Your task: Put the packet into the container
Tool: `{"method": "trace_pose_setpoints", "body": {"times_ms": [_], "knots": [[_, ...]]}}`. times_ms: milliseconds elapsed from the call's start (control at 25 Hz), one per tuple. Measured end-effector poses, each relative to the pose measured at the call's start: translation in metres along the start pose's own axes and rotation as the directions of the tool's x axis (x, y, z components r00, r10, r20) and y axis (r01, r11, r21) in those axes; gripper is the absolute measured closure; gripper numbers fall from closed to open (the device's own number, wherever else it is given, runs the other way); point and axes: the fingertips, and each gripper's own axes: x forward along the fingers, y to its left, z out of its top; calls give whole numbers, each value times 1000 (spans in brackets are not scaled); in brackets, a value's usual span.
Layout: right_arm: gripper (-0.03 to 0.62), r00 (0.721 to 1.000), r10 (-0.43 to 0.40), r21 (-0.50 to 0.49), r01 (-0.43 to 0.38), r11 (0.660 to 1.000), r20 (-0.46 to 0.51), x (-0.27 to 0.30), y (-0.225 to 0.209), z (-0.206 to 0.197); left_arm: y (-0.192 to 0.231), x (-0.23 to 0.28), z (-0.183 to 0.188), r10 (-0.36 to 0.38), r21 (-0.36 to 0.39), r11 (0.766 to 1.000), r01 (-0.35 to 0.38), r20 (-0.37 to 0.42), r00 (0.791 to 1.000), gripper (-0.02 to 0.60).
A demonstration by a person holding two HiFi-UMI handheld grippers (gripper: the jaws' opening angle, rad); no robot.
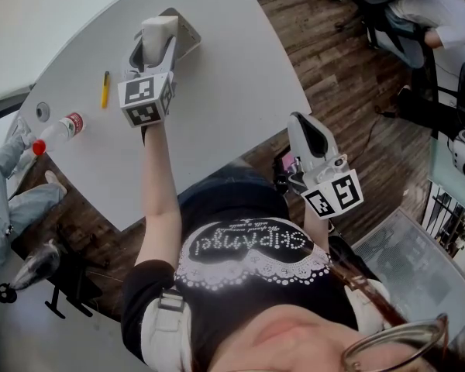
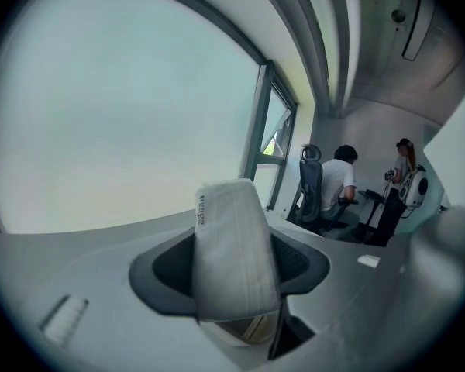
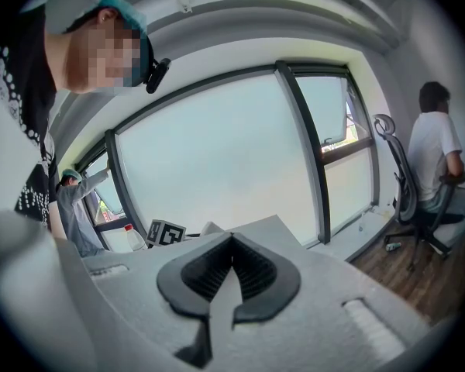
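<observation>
1. Person's black shirt [image 1: 248, 277] lies nearest the head camera; one grey table [image 1: 217, 115] spreads beyond it.
2. Two grippers: left gripper [image 1: 158, 39] is over the table, jaws clamped on the one white packet [image 1: 160, 28]; right gripper [image 1: 301, 124] is off the table edge, jaws together, empty.
3. One container [image 1: 189, 36] sits just beside the packet, seen in the head view only.
4. Packet long axis follows the jaws, free end pointing away from the person; edge print shows in the left gripper view only.
5. One bottle [image 1: 60, 129] and one yellow pen [image 1: 105, 89] lie on the table.
</observation>
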Motion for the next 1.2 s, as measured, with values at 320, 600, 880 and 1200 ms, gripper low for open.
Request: {"method": "trace_pose_setpoints", "body": {"times_ms": [320, 600, 880, 1200], "knots": [[592, 1000, -11, 3, 11, 1000, -1, -4, 1, -1, -3, 12, -11, 20, -20, 1000, -22, -71, 997, 305], [592, 1000, -21, 6, 21, 1000, 1, -7, -1, -2, -4, 18, -19, 37, 37, 999, -33, -111, 993, 296], [592, 1000, -14, 10, 14, 1000, 1, -7, 0, -3, -5, 19, -20, 42, 46, 998, -37, -113, 993, 295], [592, 1000, -16, 9, 16, 1000, 2, -5, 0, -2, -5, 17, -19, 38, 28, 999, -35, -100, 994, 275]]}}
